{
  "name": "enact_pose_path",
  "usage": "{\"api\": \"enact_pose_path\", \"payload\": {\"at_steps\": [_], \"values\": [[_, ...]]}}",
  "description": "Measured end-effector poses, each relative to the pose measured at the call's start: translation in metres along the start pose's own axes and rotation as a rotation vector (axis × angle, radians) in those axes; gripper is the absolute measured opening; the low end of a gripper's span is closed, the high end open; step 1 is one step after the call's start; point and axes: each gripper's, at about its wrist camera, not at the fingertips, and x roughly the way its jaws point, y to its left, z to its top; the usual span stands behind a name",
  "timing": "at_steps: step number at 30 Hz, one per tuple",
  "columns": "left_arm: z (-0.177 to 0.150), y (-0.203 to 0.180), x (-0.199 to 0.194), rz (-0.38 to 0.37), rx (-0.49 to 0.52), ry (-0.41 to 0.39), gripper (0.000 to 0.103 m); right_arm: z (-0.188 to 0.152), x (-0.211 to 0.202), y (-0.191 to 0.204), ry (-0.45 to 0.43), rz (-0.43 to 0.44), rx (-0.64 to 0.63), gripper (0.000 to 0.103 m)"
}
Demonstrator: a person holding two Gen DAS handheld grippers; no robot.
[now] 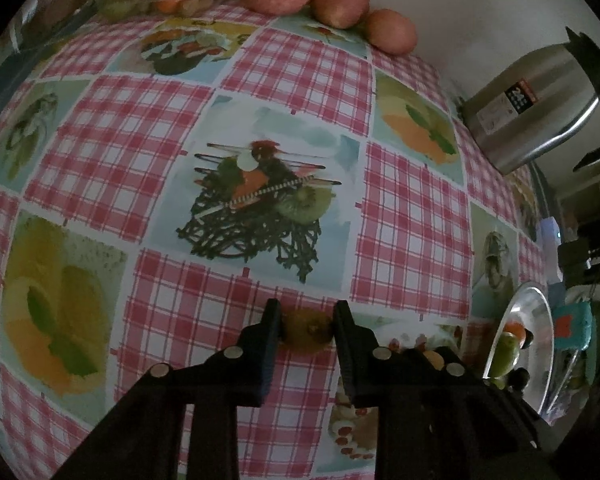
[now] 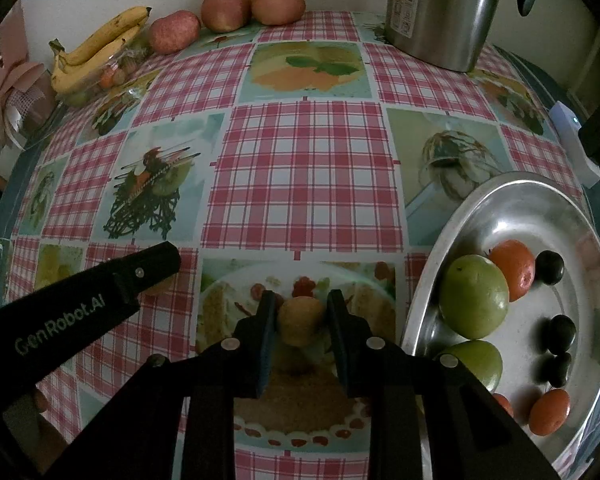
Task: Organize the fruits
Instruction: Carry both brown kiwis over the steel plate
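Left gripper (image 1: 307, 330) pinches a kiwi (image 1: 308, 332), right gripper (image 2: 301, 320) pinches a yellow fruit (image 2: 300, 320), probably both for the tray (image 2: 460, 216)

Three apples (image 2: 226, 10) sit in a row along the back edge of the table (image 2: 304, 176), with bananas (image 2: 96, 50) to their left and a kettle (image 2: 440, 12) to their right. A metal dish (image 2: 460, 216) (holding several fruits) lies at the table's near right. Just left of it, a small fruit (image 2: 300, 320) sits on the cloth, and another fruit (image 1: 308, 330) lies further left.
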Motion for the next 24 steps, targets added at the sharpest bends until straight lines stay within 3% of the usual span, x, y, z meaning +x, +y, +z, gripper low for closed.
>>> {"api": "enact_pose_path", "payload": {"at_steps": [12, 24], "values": [[-0.002, 0.018, -0.009, -0.017, -0.102, 0.057, 0.028, 0.001, 0.0, 0.0, 0.004, 0.002, 0.012, 0.027], [-0.01, 0.029, -0.024, -0.03, -0.139, 0.074, 0.028, -0.001, -0.001, 0.003, 0.029, 0.025, 0.03, 0.027]]}}
